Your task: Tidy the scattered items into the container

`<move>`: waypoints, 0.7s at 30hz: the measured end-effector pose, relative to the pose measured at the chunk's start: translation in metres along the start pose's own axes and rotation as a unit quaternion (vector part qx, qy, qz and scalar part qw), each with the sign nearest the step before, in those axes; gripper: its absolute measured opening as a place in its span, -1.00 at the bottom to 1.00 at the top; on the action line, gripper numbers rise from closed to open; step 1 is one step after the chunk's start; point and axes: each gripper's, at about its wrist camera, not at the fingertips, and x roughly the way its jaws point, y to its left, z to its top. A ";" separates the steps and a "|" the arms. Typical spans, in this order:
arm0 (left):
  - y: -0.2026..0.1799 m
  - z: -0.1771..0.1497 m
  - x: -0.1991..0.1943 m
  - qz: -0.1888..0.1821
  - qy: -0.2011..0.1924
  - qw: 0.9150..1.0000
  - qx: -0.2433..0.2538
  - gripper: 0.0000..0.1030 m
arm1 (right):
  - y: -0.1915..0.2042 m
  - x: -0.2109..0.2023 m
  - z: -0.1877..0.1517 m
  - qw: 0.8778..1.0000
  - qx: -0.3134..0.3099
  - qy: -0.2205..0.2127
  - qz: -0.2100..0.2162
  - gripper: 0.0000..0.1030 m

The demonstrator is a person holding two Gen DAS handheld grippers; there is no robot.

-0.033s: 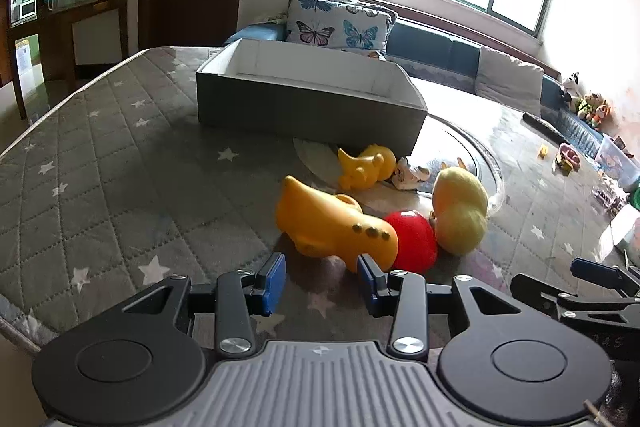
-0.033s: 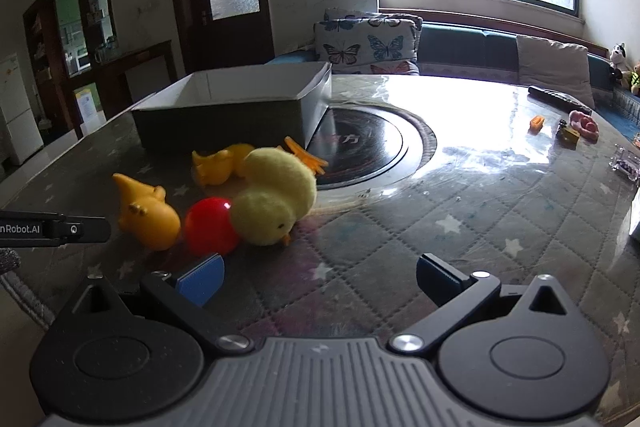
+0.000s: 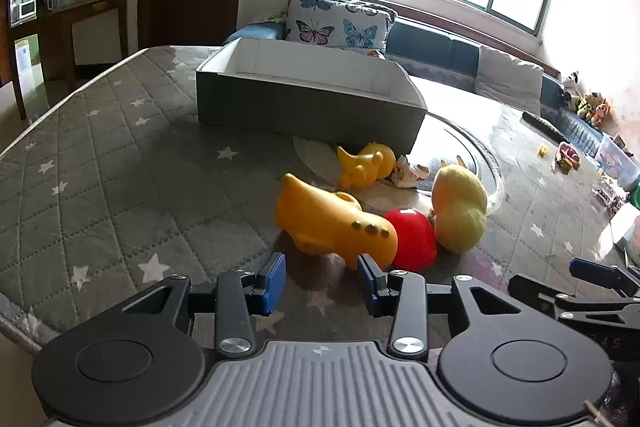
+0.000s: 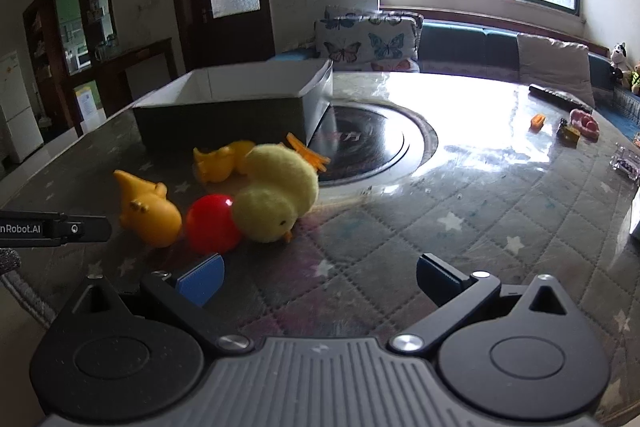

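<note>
A grey open box with a white inside stands on the table; it also shows in the right wrist view. In front of it lie a large orange toy, a red ball, a yellow plush chick and a small yellow toy. My left gripper is open, just short of the large orange toy. My right gripper is open and empty, near the red ball and the plush chick.
A small crumpled item lies by the small yellow toy. A round black plate is set in the table. Small toys and a remote lie far right. The table edge runs close on the left.
</note>
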 end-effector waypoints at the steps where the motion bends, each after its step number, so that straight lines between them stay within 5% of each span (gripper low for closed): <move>1: 0.000 -0.001 0.000 0.001 0.000 1.000 0.000 -0.19 | 0.000 0.000 -0.001 1.000 0.001 0.001 0.001 1.00; 8: -0.004 -0.009 -0.002 0.006 0.002 1.000 0.002 -0.19 | 0.011 0.002 -0.007 0.999 -0.007 0.044 0.009 1.00; 21: -0.009 -0.024 -0.013 0.019 0.027 0.999 0.009 -0.19 | 0.021 -0.007 -0.019 0.998 -0.021 0.051 -0.006 1.00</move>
